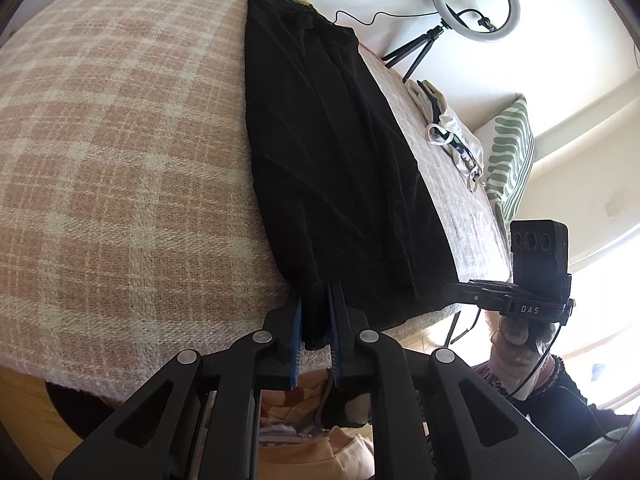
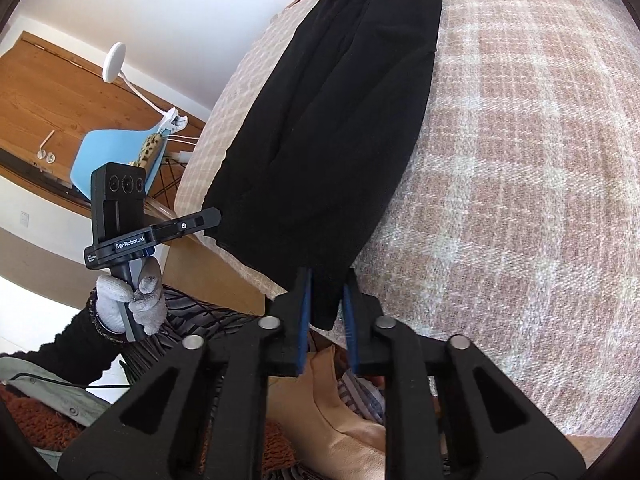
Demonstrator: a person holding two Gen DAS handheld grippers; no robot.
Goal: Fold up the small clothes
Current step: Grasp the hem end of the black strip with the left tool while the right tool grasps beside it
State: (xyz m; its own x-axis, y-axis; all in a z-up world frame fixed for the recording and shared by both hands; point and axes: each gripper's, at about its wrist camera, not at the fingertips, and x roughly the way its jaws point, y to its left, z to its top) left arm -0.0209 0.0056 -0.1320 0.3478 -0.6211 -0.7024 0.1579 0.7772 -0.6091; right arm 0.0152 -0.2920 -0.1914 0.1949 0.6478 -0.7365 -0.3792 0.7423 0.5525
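A long black garment (image 1: 332, 152) lies stretched along a pink-and-cream checked blanket (image 1: 120, 160). My left gripper (image 1: 316, 300) is shut on the garment's near left corner at the blanket's front edge. My right gripper (image 2: 327, 280) is shut on the near right corner of the same garment (image 2: 332, 120). In the left wrist view the right gripper (image 1: 456, 288) reaches the hem from the right. In the right wrist view the left gripper (image 2: 214, 216) touches the hem from the left.
A white and green pile of clothes (image 1: 452, 128) lies on the blanket to the right, by a green striped pillow (image 1: 512, 160). A ring light on a tripod (image 1: 474, 0) stands at the far end. A blue chair (image 2: 116, 160) stands left of the bed.
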